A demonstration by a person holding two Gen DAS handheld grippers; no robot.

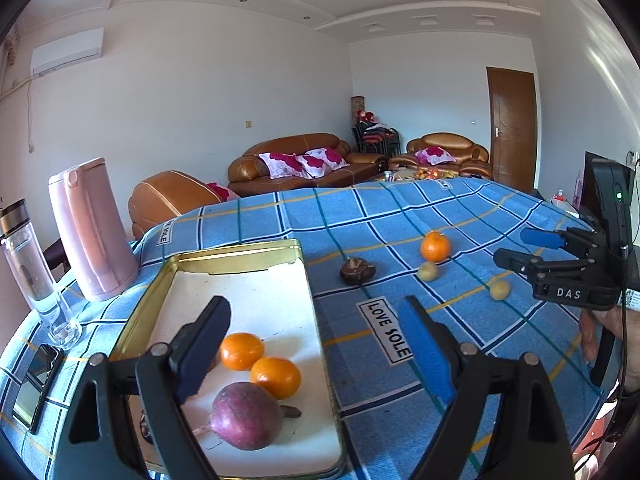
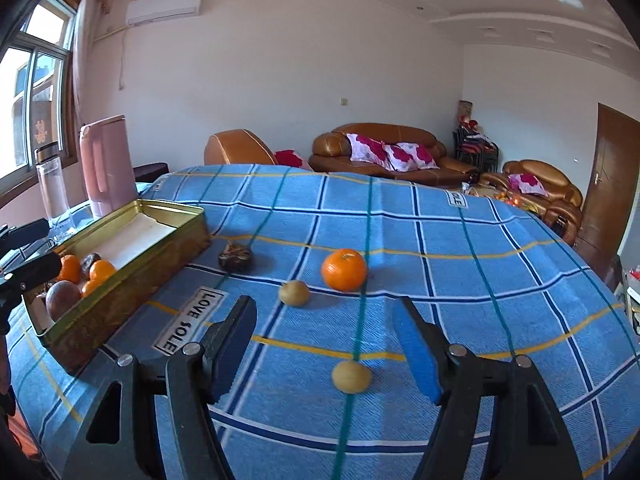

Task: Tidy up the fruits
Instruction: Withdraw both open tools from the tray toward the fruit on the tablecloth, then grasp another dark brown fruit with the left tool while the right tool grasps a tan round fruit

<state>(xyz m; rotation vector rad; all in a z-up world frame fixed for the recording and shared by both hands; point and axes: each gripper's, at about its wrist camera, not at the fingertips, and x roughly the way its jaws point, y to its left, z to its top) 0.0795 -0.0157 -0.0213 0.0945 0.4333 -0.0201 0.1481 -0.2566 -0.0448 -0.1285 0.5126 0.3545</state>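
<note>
Nearest the right lens: right gripper (image 2: 326,354) spread wide and empty, yellow fruit (image 2: 351,376) on the cloth just ahead, framed by the jaws but untouched. Left gripper (image 1: 314,354) likewise spread and empty, one finger above the tin (image 1: 240,254), the other over bare cloth.

Step in hand, by the look of it: a fetch of the next loose fruit. Next move: right jaws down around the yellow fruit, a gentle close, since round and likely to roll, then a carry to the tin.

Also loose on the blue check cloth (image 2: 500,280): second yellow fruit (image 2: 294,292), orange (image 2: 344,270), dark brown fruit (image 2: 235,257) just beside the tin.

In the tin: two oranges (image 1: 260,362), purple fruit (image 1: 246,416), something dark partly hidden behind the finger; far end bare.

Beyond the tin: pink kettle (image 1: 92,232), clear bottle (image 1: 30,264).
</note>
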